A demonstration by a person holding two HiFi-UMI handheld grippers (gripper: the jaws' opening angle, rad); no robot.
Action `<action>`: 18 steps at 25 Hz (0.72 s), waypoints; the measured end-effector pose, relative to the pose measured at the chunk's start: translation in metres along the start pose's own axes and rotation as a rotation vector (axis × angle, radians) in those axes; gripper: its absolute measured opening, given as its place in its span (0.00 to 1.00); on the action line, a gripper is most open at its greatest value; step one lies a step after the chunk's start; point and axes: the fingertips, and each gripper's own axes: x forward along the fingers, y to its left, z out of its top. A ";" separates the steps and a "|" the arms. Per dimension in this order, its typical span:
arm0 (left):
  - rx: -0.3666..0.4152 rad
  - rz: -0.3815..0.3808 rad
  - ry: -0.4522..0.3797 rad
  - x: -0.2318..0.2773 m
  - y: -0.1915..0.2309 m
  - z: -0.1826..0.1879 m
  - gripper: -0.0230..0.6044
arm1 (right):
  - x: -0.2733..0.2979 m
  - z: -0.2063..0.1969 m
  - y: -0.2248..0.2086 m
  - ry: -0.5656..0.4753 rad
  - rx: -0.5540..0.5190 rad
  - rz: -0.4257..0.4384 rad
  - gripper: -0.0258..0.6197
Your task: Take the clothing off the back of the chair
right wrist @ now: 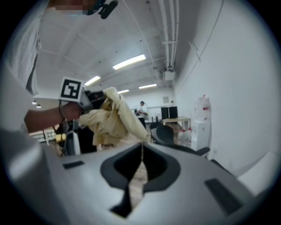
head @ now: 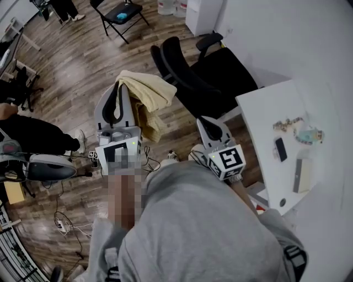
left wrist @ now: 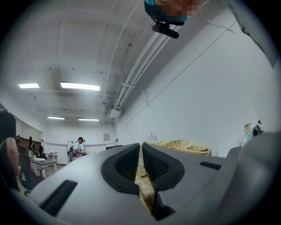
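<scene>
A pale yellow garment [head: 144,95] hangs bunched in the air to the left of the black office chair [head: 205,72], clear of its backrest. My left gripper [head: 118,88] is shut on it; in the left gripper view a fold of the cloth [left wrist: 144,178] is pinched between the pads, with the rest of it heaped beyond the tips. In the right gripper view the garment [right wrist: 112,117] dangles beside the left gripper's marker cube [right wrist: 71,89], with the chair [right wrist: 165,134] behind. My right gripper [head: 206,122] is shut and holds nothing, just in front of the chair's seat.
A white table [head: 265,110] stands at the right with a phone [head: 280,148] and small items on it. A folding chair [head: 118,16] stands at the back. A person in dark clothes [head: 33,135] sits at the left, with cables [head: 66,223] on the wooden floor.
</scene>
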 end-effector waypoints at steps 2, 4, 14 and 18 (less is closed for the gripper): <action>0.003 0.017 -0.002 -0.004 0.005 0.001 0.11 | 0.003 -0.002 0.004 0.002 -0.001 0.015 0.09; 0.001 0.036 0.002 -0.009 0.010 0.000 0.11 | 0.006 -0.003 0.008 0.004 -0.002 0.030 0.09; 0.018 0.103 0.028 -0.028 0.030 -0.003 0.11 | 0.017 -0.006 0.023 0.009 -0.019 0.093 0.09; 0.023 0.121 0.031 -0.036 0.039 -0.007 0.11 | 0.026 -0.003 0.030 0.008 -0.024 0.115 0.09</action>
